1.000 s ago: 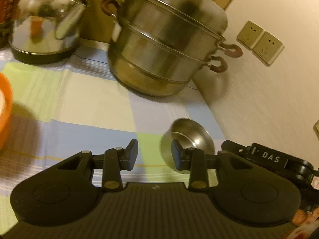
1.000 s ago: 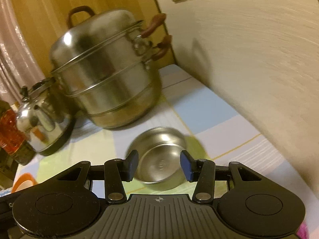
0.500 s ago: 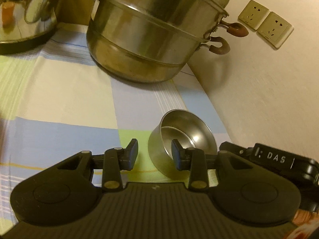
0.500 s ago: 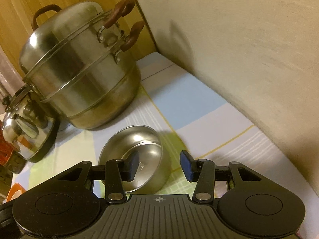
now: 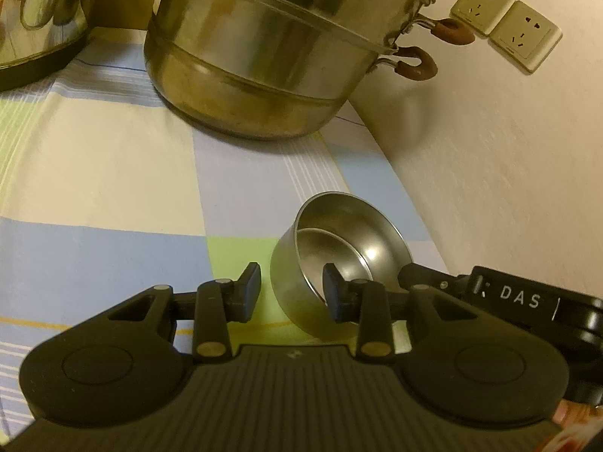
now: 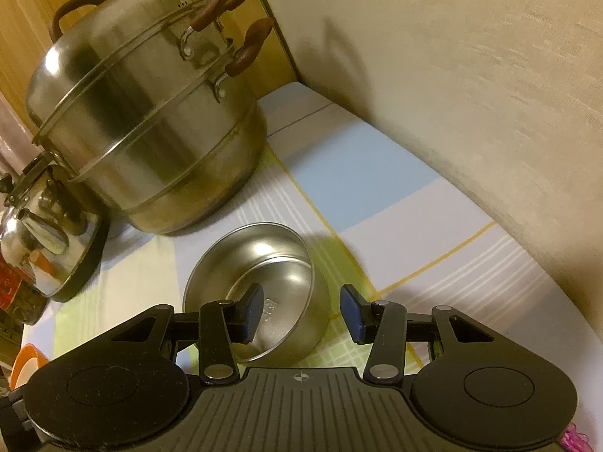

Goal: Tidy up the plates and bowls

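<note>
A small steel bowl (image 5: 341,250) stands on the checked tablecloth near the wall; it also shows in the right wrist view (image 6: 264,275). My left gripper (image 5: 290,295) is open and straddles the bowl's left wall, right finger inside the bowl. My right gripper (image 6: 301,314) is open and straddles the bowl's right wall, left finger inside, right finger outside. The right gripper's body (image 5: 527,305) shows in the left wrist view behind the bowl. The bowl leans slightly.
A large steel steamer pot (image 5: 279,52) (image 6: 147,120) stands behind the bowl. A steel kettle (image 6: 41,233) (image 5: 37,19) stands to its left. An orange dish edge (image 6: 26,363) is at far left. The wall (image 6: 471,75) with sockets (image 5: 505,22) runs along the right.
Both grippers have moved closer to the bowl and now straddle its walls. The orange dish has left the left wrist view. The jaws have stayed open.
</note>
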Demonstrator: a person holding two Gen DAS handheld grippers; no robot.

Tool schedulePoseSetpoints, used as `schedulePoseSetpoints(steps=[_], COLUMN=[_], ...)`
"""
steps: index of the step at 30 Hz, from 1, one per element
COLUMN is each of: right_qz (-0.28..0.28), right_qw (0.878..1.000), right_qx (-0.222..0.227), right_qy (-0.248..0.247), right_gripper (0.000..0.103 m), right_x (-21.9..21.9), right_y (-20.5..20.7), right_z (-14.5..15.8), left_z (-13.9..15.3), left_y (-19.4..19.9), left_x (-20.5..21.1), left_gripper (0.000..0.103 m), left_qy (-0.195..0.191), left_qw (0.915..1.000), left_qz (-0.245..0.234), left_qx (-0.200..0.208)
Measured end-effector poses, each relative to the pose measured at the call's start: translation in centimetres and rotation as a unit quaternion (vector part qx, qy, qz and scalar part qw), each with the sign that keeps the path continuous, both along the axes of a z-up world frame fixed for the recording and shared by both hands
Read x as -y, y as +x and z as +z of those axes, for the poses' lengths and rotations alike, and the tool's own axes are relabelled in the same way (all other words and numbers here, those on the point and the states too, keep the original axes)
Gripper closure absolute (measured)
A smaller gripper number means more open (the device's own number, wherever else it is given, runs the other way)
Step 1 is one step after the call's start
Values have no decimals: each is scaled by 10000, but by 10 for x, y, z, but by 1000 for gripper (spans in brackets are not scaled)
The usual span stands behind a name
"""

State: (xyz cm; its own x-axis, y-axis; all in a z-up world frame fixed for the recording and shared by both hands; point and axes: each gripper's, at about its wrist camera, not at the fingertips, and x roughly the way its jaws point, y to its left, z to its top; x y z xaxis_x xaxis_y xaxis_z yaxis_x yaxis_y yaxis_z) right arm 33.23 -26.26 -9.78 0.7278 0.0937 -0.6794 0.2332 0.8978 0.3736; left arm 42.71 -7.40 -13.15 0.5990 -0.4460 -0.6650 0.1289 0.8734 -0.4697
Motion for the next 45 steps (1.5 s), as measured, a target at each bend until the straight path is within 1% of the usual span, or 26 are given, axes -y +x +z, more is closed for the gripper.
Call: schedulePoseSetpoints(steps=[2, 4, 7, 11, 16, 18, 21, 25, 33, 37, 40, 45], right_qz=[-1, 3, 3, 79, 111, 122, 153, 182, 343, 512, 675, 1047], right_qw=[10000, 10000, 9999, 9998, 9996, 9995, 9994, 9993, 9988, 9979, 9966, 9928], right_qx=[-27, -56, -102, -170, -227, -238, -269, -280, -340, -393, -444, -563], right_qy=[-16, -47, -48, -98, -134, -176, -164, -169, -74, 49, 184, 132], right_gripper=[57, 57, 57, 68, 76, 81, 87, 88, 89, 89, 89, 89], right_x=[0, 0, 1, -2, -2, -3, -3, -3, -13, -22, -32, -58], right_y=[2, 4, 7, 11, 13, 14, 15, 16, 13, 7, 0, -13], right_z=[-1, -4, -7, -10, -13, -13, -15, -15, -12, -9, -10, -12], left_z=[-1, -3, -4, -5, -6, -5, -5, -4, 0, 2, 3, 9], left_y=[2, 3, 6, 7, 8, 8, 8, 7, -3, -19, -36, -63], left_x=[0, 0, 1, 2, 3, 4, 4, 4, -3, -16, -31, -59], left_gripper=[73, 77, 79, 83, 85, 87, 88, 90, 91, 91, 91, 94], left_qy=[-33, -48, -80, -91, -69, -44, -16, -5, 261, 421, 420, 494], left_qw=[10000, 10000, 10000, 9999, 9999, 9999, 9999, 9999, 9996, 9990, 9989, 9979], left_qz=[9, -1, -34, -50, -93, -124, -157, -172, -88, -37, 67, 306], left_qx=[-24, -39, -48, -26, -16, -7, 1, 1, -82, -133, -209, -292])
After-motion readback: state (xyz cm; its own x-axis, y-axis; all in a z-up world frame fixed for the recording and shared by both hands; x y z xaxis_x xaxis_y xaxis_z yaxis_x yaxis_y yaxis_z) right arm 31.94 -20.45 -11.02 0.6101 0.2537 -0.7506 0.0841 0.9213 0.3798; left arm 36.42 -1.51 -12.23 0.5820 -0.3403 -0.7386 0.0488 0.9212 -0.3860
